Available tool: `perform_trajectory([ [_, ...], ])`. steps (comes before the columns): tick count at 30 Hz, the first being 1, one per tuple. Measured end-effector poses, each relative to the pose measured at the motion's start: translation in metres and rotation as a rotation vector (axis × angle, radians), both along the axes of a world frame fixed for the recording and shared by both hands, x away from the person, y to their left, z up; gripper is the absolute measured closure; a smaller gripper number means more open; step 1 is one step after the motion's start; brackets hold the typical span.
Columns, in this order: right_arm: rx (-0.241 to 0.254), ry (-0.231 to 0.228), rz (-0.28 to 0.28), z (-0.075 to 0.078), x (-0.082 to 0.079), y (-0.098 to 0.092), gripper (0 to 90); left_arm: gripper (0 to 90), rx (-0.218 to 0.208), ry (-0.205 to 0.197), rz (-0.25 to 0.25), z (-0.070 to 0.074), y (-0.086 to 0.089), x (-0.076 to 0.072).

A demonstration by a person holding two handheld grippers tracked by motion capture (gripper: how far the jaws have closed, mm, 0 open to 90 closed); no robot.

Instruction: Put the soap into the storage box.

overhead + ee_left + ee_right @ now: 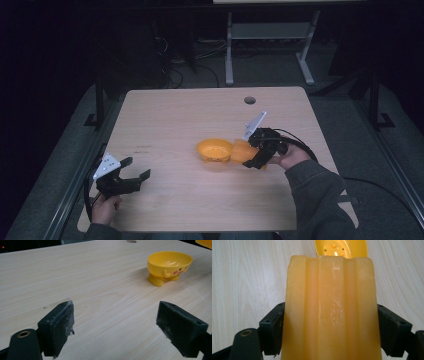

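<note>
Tipping a ribbed cup (331, 312), clamped in my right gripper (257, 156), just beside the bowl (214, 149), apparently to pour; next I must keep its mouth over the bowl. My left gripper (134, 170) waits open, well apart

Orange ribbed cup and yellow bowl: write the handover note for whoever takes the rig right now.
Right tongs: shut on the orange ribbed cup, held tilted with its far end toward the yellow bowl.
Left tongs: open, holding nothing, over the near left part of the table, well apart from the bowl.
Yellow bowl: upright on its feet at mid-table; small yellow bits lie inside.
Done: cup picked up and brought to the bowl's side.
Left: probably tipping the cup over the bowl, then setting it down; I can't see what the cup holds.
</note>
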State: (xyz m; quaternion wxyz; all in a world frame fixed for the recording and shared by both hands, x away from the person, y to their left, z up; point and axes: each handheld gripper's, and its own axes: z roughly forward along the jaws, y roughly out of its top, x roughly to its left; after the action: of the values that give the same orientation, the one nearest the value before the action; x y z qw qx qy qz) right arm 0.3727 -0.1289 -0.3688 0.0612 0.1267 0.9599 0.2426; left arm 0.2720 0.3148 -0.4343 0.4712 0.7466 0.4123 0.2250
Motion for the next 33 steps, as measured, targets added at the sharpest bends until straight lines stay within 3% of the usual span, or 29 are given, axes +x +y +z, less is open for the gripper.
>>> perform_trajectory([
  [10, 0.002, -0.002, 0.021, 0.01, 0.008, 0.012, 20.7, 14.1, -0.002, 0.0, 0.001, 0.0, 0.0, 0.0],
  [20, -0.002, 0.006, 0.024, 0.008, 0.013, 0.016, 20.7, 14.1, 0.006, 0.003, -0.001, 0.0, 0.0, 0.0],
  [33, 0.01, -0.019, 0.052, 0.025, 0.019, 0.03, 20.7, 14.1, 0.002, 0.0, 0.004, 0.0, 0.0, 0.0],
])
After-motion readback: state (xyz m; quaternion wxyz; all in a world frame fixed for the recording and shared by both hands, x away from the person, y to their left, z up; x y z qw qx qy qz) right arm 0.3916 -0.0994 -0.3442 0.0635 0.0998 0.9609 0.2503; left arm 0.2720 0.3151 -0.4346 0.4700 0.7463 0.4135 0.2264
